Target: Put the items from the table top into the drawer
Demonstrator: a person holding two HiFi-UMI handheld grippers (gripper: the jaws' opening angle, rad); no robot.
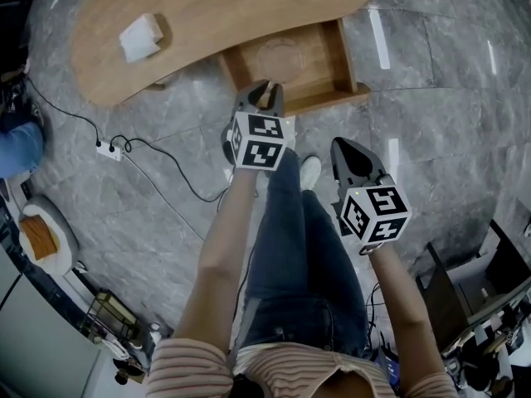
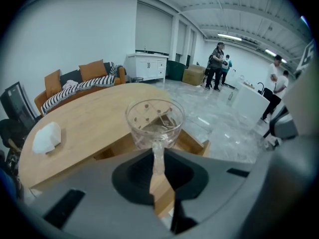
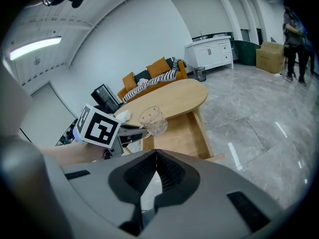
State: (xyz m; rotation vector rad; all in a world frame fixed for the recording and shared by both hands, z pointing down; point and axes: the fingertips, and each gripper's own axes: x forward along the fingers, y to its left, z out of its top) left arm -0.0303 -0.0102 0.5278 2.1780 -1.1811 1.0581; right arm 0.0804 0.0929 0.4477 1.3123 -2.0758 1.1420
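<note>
Clamping the glass [image 2: 154, 122] by its stem, ease your left gripper [image 1: 267, 96] upright into the seemingly bare drawer [image 1: 345, 56]; right gripper [image 3: 156, 156] closed, empty.

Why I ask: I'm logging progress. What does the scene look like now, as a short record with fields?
Left tool: shut on the stem of the stemmed glass
Glass position: over the open drawer
Right tool: shut, nothing between its jaws
Drawer: pulled out from the wooden table
On table top: white cloth, not yet moved
</note>
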